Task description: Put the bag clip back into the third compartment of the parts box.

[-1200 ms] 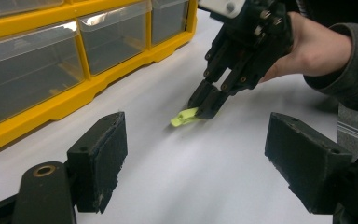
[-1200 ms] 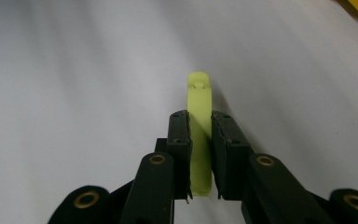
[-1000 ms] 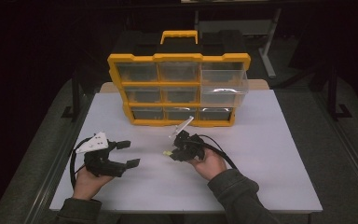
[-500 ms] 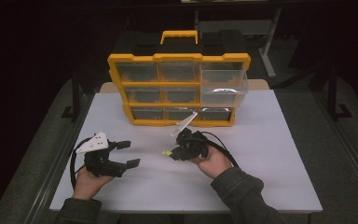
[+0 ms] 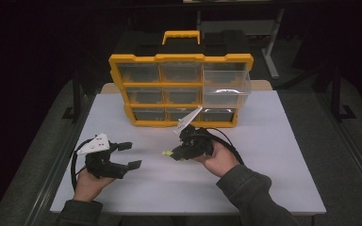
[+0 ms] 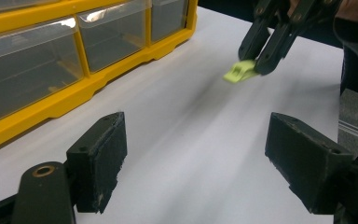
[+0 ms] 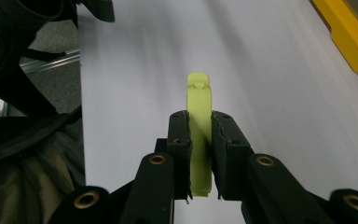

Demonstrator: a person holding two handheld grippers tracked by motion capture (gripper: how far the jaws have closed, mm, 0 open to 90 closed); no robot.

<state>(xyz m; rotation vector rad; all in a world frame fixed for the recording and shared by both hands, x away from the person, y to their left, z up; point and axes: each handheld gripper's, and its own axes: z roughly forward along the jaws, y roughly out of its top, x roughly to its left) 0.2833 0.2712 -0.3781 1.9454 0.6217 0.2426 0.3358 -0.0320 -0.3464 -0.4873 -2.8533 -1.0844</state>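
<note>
Desk: white, matte top, rectangular, a strip of pale wood showing along the far edge behind the top. Dark floor all round.

On it, one thing stands directly: a yellow drawer cabinet with a black-and-yellow carry handle, set at the far edge, roughly centred. Three rows of clear drawers face the near edge. The upper right drawer is pulled out towards the near edge, overhanging the desk top. Drawer contents too dim to tell; they look empty.

Near half of the top, both near corners and the right edge carry nothing resting on them.
</note>
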